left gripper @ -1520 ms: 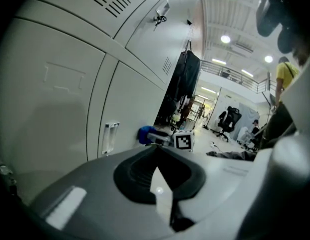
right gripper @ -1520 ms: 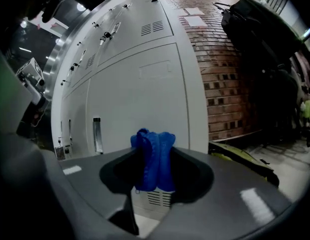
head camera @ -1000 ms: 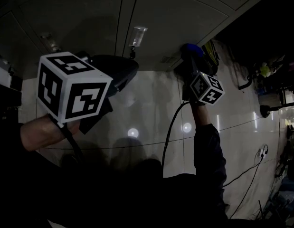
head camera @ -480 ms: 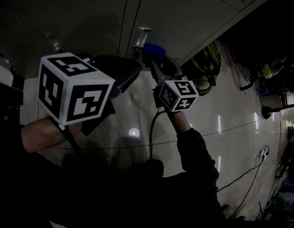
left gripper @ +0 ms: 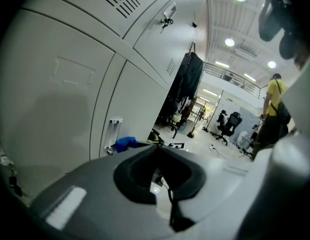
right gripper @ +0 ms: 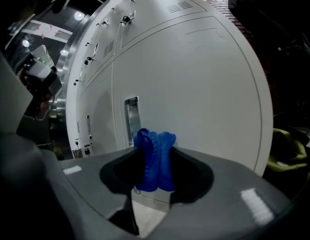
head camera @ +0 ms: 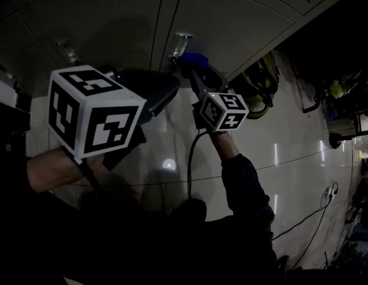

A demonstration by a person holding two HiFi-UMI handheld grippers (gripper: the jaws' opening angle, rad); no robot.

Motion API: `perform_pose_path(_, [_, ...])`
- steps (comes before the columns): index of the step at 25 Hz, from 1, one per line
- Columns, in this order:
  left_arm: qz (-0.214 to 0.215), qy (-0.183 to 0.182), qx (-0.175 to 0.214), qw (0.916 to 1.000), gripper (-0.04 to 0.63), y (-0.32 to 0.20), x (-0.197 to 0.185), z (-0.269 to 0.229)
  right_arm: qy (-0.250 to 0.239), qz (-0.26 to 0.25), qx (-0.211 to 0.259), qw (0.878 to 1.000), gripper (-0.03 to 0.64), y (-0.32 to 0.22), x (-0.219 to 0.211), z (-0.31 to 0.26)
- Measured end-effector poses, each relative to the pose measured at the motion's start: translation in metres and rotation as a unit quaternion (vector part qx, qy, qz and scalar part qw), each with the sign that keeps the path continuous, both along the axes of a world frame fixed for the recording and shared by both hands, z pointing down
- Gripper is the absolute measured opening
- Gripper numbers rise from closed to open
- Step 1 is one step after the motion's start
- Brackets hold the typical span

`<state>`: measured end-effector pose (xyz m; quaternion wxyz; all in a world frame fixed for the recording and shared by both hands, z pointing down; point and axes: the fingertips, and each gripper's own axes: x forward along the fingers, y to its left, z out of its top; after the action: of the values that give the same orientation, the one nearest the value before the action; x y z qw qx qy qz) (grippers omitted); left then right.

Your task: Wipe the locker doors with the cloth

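The left gripper [left gripper: 156, 151], fingers clenched on nothing, is held clear of the locker door [left gripper: 69, 84], idle. The right gripper [right gripper: 155, 156] fingers pinch the blue cloth [right gripper: 156, 139]. Its bunched end pokes ahead of them beside the handle [right gripper: 131, 115], probably for wiping.

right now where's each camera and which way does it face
Head view: on the person's head, facing steeply down at locker doors and floor; shows left claw, right claw, a hand, a sleeve.
Left gripper view: on the left claw, facing along its shut, empty jaws at the locker doors.
Right gripper view: on the right claw, facing the locker doors, jaws shut on the cloth.
All three show the cloth beside a door handle.
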<state>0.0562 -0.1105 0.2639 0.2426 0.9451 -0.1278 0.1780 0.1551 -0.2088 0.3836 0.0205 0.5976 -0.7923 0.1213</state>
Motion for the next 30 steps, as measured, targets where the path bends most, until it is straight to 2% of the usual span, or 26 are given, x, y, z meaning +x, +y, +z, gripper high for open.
perform_pose_path(9, [0.001,-0.007,-0.002,1.0000,0.000,0.000,0.000,0.003,0.028,0.054,-0.010,0.998,0.155,0.010,0.071,0.003])
perform_pose_path(17, [-0.002,-0.009,-0.003,0.9999,0.000,-0.001,-0.002,0.004,0.025,0.128,-0.016,0.991,0.155,0.023,0.143,0.002])
perform_pose_path(21, [-0.003,-0.011,-0.005,0.9999,0.000,-0.001,-0.003,0.005,0.023,0.154,-0.020,0.988,0.155,0.027,0.165,0.005])
perform_pose_path(25, [-0.005,-0.013,-0.004,0.9999,0.000,-0.002,-0.003,0.004,0.038,0.156,-0.018,0.987,0.154,0.030,0.157,0.008])
perform_pose_path(30, [-0.011,-0.018,-0.001,0.9998,0.000,-0.005,-0.006,0.005,0.034,0.103,-0.017,0.994,0.155,0.032,0.099,0.027])
